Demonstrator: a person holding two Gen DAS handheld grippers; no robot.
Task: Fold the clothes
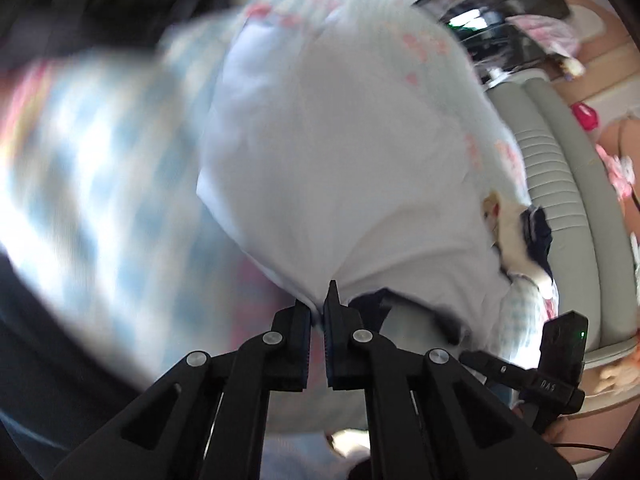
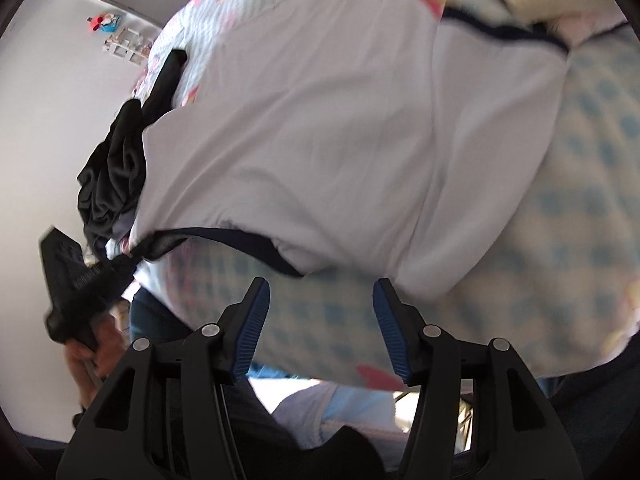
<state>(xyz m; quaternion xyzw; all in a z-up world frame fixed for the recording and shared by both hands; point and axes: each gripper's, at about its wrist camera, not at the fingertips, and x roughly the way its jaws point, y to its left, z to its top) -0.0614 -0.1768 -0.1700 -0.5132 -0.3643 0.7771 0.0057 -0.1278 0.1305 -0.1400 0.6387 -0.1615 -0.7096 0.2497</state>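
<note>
Left wrist view looks steeply down along the left gripper, whose two fingers are pressed together on a bunched edge of the white shirt, just beside its dark navy trim. One white shirt is spread over one blue-and-white checked bedspread, which is heavily blurred here, so its pattern can only be read roughly. At the right edge of this view the other gripper shows as a black body with a small green light. Right wrist view also tilts downward: the right gripper has its two blue-padded fingers spread wide, with nothing between them but checked bedspread. The shirt lies just beyond the fingertips, its navy-trimmed edge close above the left finger and not touching either pad. At the far left of this view the left gripper pinches the shirt's corner, held by a person's hand. One crumpled black garment lies beside the shirt's left edge, touching it.
</note>
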